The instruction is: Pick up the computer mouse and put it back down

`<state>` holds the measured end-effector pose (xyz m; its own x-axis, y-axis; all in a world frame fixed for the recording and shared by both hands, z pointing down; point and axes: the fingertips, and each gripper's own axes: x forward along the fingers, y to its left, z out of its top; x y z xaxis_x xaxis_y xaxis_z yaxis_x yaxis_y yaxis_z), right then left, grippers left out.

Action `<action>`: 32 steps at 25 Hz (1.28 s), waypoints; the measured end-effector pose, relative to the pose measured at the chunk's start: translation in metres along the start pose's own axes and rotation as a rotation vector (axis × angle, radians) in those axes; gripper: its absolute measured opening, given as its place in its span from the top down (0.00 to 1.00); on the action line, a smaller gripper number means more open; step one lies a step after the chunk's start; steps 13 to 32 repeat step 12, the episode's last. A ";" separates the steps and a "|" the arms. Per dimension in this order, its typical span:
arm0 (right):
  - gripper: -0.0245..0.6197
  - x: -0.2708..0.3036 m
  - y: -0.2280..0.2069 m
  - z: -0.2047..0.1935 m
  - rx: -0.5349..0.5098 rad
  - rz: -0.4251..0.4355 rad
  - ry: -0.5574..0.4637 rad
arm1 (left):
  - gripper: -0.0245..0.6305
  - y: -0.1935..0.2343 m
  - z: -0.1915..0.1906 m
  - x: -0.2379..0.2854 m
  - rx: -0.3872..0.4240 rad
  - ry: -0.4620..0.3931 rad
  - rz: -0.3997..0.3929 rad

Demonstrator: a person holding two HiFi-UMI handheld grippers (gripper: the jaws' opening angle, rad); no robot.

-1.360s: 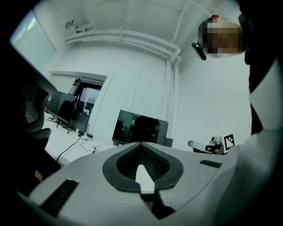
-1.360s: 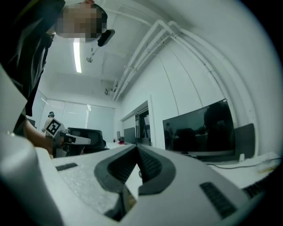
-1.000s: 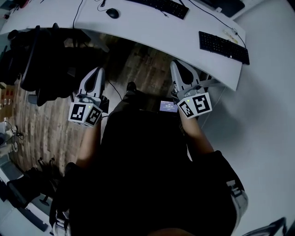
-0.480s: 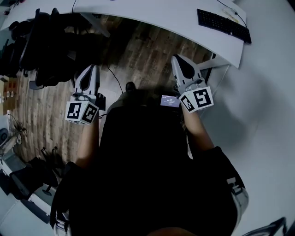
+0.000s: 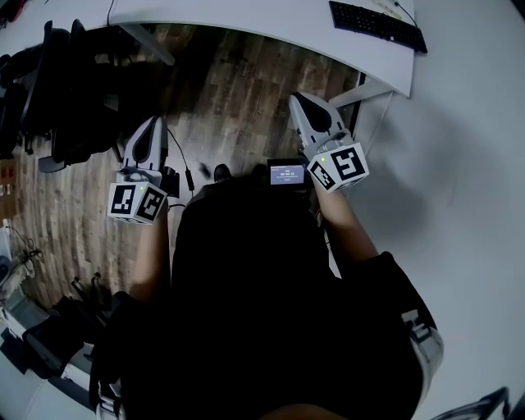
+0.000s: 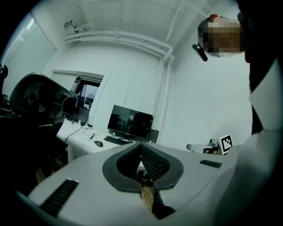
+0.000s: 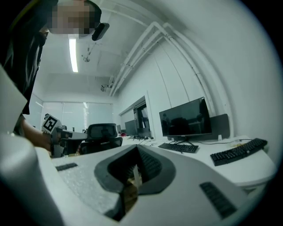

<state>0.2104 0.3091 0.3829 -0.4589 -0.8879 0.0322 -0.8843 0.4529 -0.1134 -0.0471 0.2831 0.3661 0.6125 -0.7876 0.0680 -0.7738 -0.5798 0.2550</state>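
1. Left tool (image 5: 152, 125) and right tool (image 5: 301, 105) are both closed with nothing in them, held level over the wooden floor (image 5: 238, 98), short of the tabletop (image 5: 246, 20).
2. The mouse (image 6: 98, 143) sits well away on that tabletop, just beside a keyboard (image 6: 116, 140), in front of a monitor (image 6: 131, 122).
3. I'm guessing it's light, hard, smooth plastic, so kinda slippery. I'd pinch its two long sides mid-body.

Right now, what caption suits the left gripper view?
Shut fingers of the left gripper face a desk with monitor, keyboard and mouse.
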 end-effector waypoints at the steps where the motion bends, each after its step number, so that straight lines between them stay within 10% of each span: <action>1: 0.96 0.002 0.001 -0.001 -0.005 -0.006 0.003 | 0.97 0.002 0.000 -0.002 0.000 0.001 0.001; 32: 0.96 0.021 0.012 0.000 -0.001 -0.024 -0.020 | 0.97 0.022 0.008 -0.015 -0.006 0.015 0.016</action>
